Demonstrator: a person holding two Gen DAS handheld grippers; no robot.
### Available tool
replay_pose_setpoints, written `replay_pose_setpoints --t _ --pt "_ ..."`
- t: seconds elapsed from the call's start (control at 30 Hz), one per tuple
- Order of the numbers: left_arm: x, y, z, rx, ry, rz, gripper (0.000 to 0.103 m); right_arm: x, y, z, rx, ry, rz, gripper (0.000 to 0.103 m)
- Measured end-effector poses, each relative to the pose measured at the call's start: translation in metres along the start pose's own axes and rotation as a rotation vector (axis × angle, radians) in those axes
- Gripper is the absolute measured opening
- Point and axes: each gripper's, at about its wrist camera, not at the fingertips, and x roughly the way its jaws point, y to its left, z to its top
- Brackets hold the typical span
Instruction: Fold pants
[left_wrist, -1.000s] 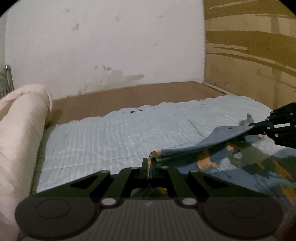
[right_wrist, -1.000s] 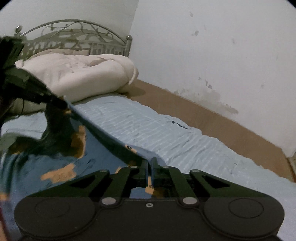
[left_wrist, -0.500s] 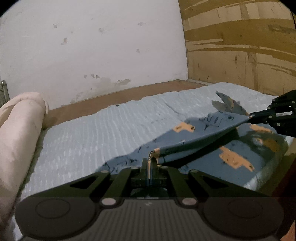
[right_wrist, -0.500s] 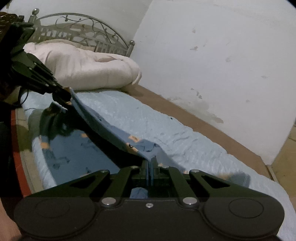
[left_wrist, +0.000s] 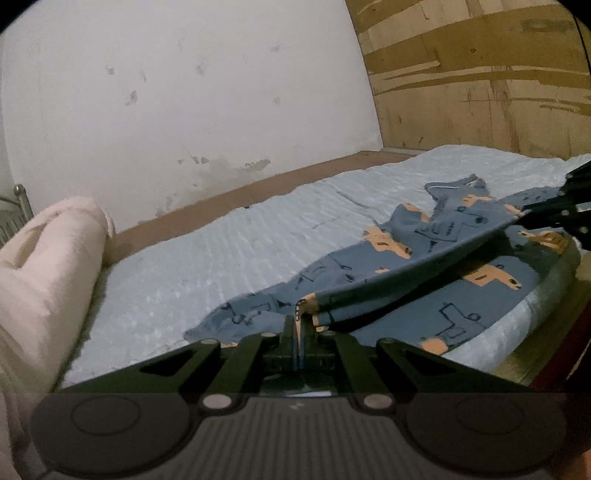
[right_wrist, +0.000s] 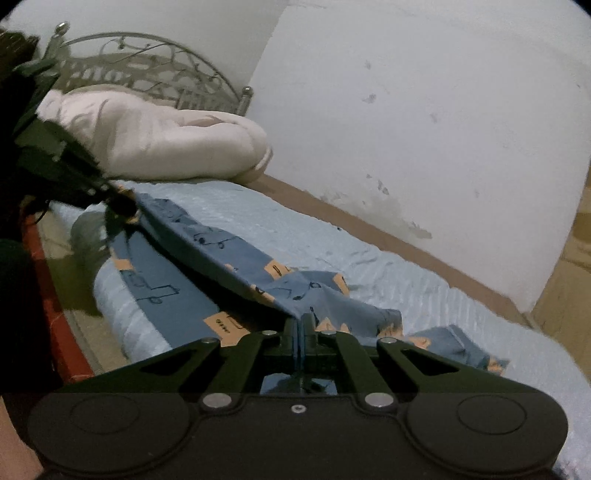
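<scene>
Blue pants (left_wrist: 436, 254) with orange patches and dark line drawings lie along the near edge of the bed (left_wrist: 229, 254). My left gripper (left_wrist: 298, 318) is shut on one end of a raised fabric edge. My right gripper (right_wrist: 300, 321) is shut on the other end of that edge, and it also shows at the right of the left wrist view (left_wrist: 524, 218). The edge is stretched taut between them above the lower layer of the pants (right_wrist: 173, 291). The left gripper shows at the left of the right wrist view (right_wrist: 123, 205).
The bed has a light blue ribbed sheet (right_wrist: 369, 266). A rolled pinkish quilt (left_wrist: 48, 258) lies at the head end before a metal headboard (right_wrist: 155, 77). A white wall (left_wrist: 184, 110) runs behind the bed, and a wooden panel (left_wrist: 480, 81) stands at its foot.
Both grippers have risen and drawn back toward the bed's near edge with the fabric edge held between them. More of the pants now lies spread on the sheet.
</scene>
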Motion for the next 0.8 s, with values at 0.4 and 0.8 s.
replay_pose_setpoints --t 0.4,0.8 --pt "0.01 -0.004 -0.016 0.038 0.066 -0.002 0.0 0.008 0.033 -0.016 -0.112 0.112 0.026 0.0" --pt "0.0 -0.002 -0.012 -0.108 0.093 -0.079 0.056 0.007 0.02 -0.022 0.034 0.093 0.058 0.022"
